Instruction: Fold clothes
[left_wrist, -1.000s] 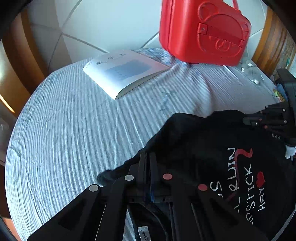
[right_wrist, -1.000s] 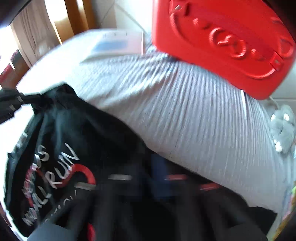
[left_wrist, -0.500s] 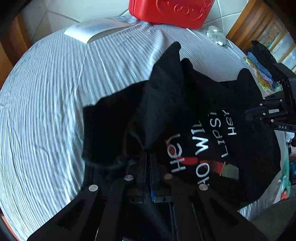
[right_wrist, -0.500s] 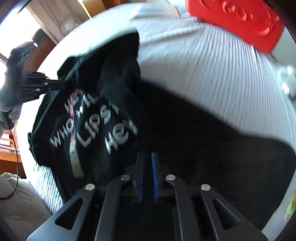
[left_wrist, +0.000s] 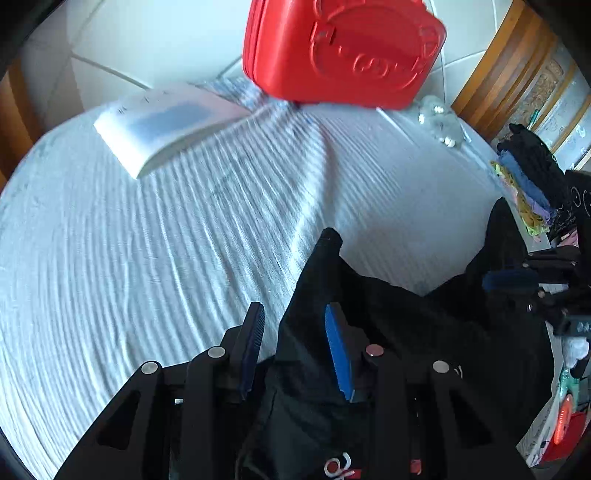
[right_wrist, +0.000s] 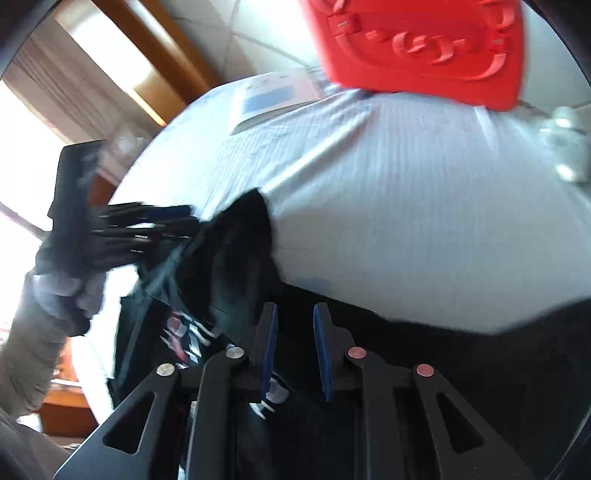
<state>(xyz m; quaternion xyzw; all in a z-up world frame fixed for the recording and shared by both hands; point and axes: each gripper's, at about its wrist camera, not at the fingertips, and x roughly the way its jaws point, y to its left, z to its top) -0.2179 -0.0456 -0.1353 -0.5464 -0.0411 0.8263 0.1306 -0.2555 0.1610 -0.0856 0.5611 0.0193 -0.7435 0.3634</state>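
Note:
A black T-shirt (left_wrist: 388, 332) with red and white print lies bunched on the striped light-blue cloth at the near right. My left gripper (left_wrist: 295, 317) is open just above the shirt's left edge, with one point of fabric rising between its fingers. My right gripper (right_wrist: 293, 317) is open over the shirt (right_wrist: 236, 258) and holds nothing. It also shows at the right edge of the left wrist view (left_wrist: 517, 277), at the shirt's far corner. The left gripper shows blurred at the left of the right wrist view (right_wrist: 159, 221).
A red plastic case (left_wrist: 343, 51) stands at the back of the round table. An open book (left_wrist: 166, 122) lies at the back left. A small clear bag (left_wrist: 439, 118) lies at the back right. A stack of folded clothes (left_wrist: 528, 184) sits beyond the right edge.
Both grippers were shut on the shirt, holding it up. Now both have opened, let it go, and it lies lower on the table.

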